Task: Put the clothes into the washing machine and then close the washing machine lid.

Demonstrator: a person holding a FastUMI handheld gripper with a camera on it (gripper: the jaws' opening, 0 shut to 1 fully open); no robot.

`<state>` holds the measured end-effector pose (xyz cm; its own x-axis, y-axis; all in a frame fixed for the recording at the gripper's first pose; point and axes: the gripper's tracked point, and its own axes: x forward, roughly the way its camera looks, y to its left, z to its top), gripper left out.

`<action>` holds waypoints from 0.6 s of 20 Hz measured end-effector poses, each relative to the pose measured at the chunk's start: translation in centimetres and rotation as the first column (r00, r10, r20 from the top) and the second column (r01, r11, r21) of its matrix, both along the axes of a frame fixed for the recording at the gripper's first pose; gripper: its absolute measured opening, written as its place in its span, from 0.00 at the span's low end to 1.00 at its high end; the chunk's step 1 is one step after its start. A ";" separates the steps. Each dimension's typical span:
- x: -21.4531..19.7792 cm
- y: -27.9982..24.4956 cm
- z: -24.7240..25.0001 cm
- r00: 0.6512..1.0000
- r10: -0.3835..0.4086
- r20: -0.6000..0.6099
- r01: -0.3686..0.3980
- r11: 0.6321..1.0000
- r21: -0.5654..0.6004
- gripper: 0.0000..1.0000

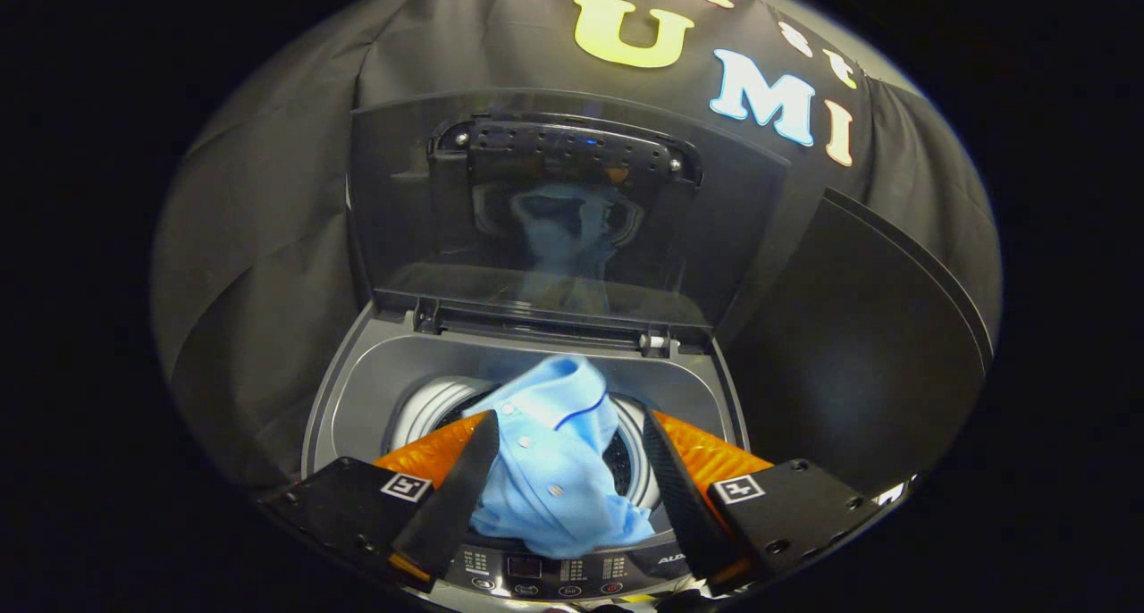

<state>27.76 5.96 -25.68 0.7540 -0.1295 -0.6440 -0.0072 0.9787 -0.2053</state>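
Over the open washing machine [527, 390], the gripper [565, 457] fingers are sitting spread either side of the blue shirt [554, 470], which is draping into the drum, probably just getting dropped; lid [554, 211] is standing up

My jaws [567, 457] stand apart over the washing machine [357, 390], which carries everything here. Its grey top frame rings a round drum opening [438, 407], and the perforated metal drum wall shows on both sides of the cloth. A light blue shirt [554, 470] with white buttons and a dark-trimmed collar lies bunched across that opening, between my two fingers, and drapes over the front rim toward the control panel [545, 568]. I cannot tell whether my fingers press on it. The tinted lid [402, 202] stands raised on its hinge at the back, mirroring the shirt.
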 end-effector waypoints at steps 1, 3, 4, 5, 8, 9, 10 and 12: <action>-0.1 0.1 -0.1 1.000 0.004 -0.002 -0.004 1.000 -0.001 0.98; -0.3 0.2 0.1 1.000 0.011 -0.002 -0.011 1.000 0.000 0.98; -0.3 0.3 0.3 1.000 0.015 0.003 -0.015 1.000 0.004 0.98; -0.1 0.3 0.9 1.000 0.018 0.012 -0.018 1.000 0.009 0.98; 0.8 0.1 3.3 0.998 0.018 0.061 -0.019 1.000 0.013 0.98; 1.3 0.1 4.3 0.996 0.020 0.086 -0.022 1.000 0.013 0.98; 1.7 0.1 5.4 0.994 0.025 0.110 -0.027 1.000 0.015 0.98; 2.3 0.6 7.5 0.986 0.040 0.164 -0.043 0.999 0.013 0.98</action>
<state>30.10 6.59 -18.20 0.8537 -0.0863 -0.5135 -0.0159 0.9814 -0.1912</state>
